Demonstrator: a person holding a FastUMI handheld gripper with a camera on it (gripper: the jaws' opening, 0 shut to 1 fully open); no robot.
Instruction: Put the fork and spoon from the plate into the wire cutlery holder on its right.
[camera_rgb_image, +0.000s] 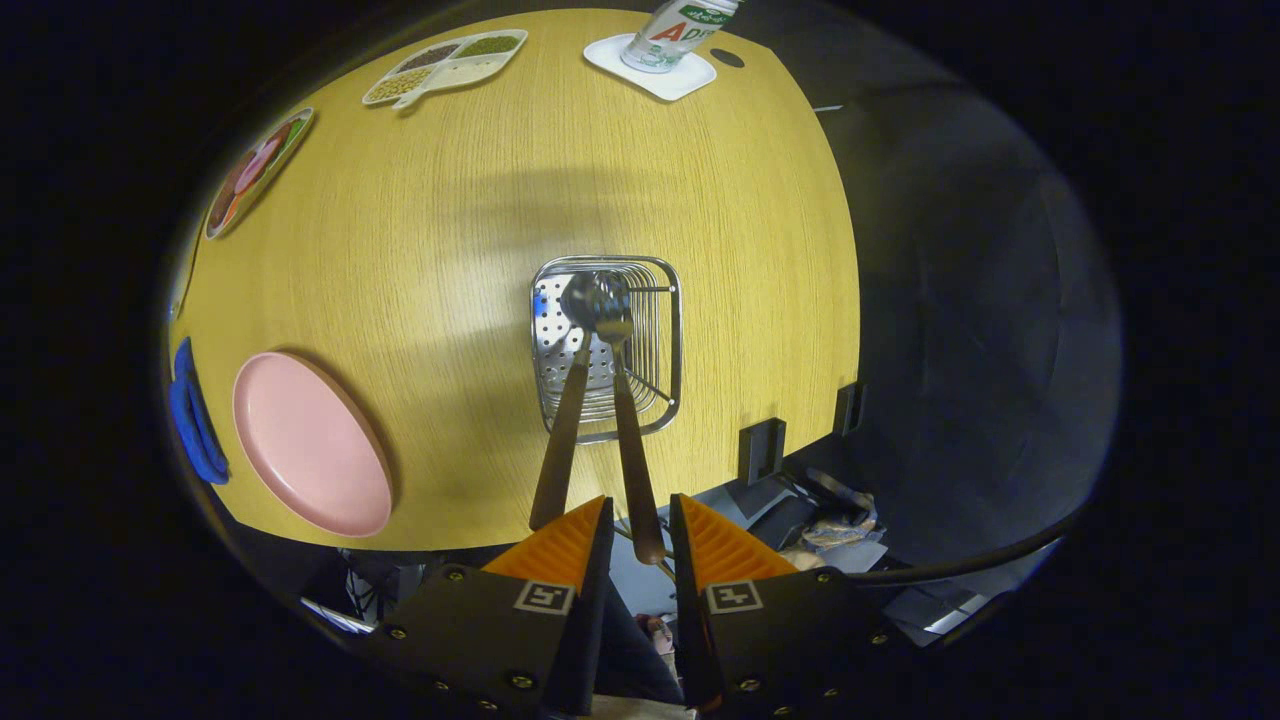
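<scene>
While both utensils already stand in the wire holder (607, 345), the step in hand looks like letting go and backing away, and doing it well means drawing straight back along the handle line without nudging either handle sideways. The spoon (575, 400) and fork (628, 420) lean side by side, heads down inside the holder near its perforated wall, brown handles rising out over its near rim toward the camera. Their long axes run almost straight from the holder back to the fingers (640, 540), the spoon's handle angled slightly off to the left. The fork's handle end sits in the gap between the fingers, which are parted a little; I cannot tell whether either finger touches it, and no firm grip shows. The spoon's handle ends just beside the left finger. Left of the holder on the wooden surface (450, 230) lies the pink plate (310, 445), with a blue cloth (193, 415) beyond it.
</scene>
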